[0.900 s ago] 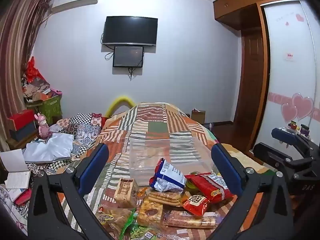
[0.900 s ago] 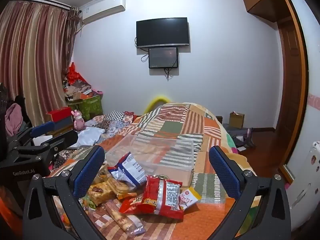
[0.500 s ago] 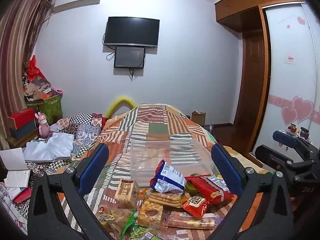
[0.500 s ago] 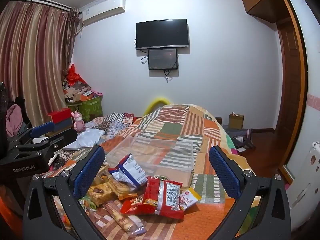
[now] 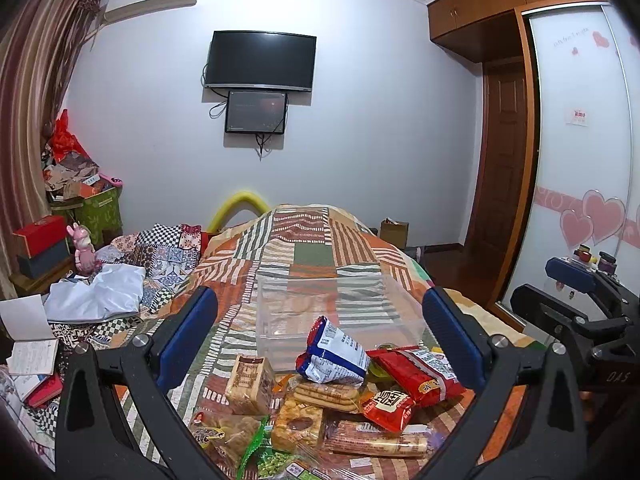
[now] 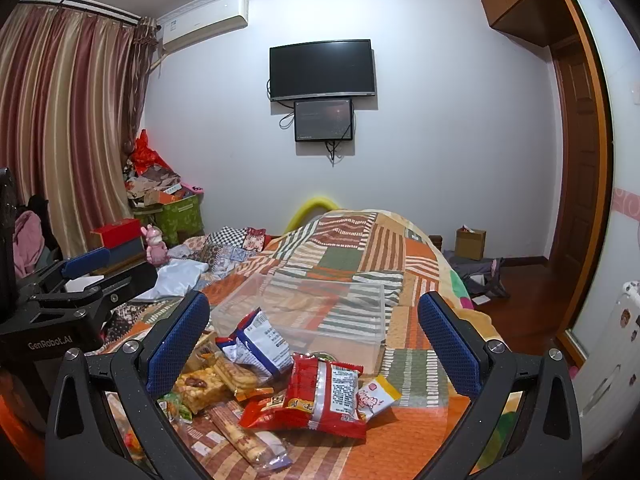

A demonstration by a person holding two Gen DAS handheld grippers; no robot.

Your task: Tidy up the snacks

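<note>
We hover both grippers, left gripper [image 5: 320,332] and right gripper [image 6: 314,330], spread wide and empty. Snack packets [image 6: 280,376] lie just below, untouched; next we pick one for the clear bin [image 6: 304,312] ahead.

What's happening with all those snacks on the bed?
Someone is holding two grabber tools over a pile of snack packets on the patchwork bedspread. Both the left gripper and the right gripper are wide open and hold nothing. A clear plastic box sits just behind the pile and looks empty. The blue and white bag, the big red bag and the other packets all lie outside it, so the tidying has not really started.
</note>
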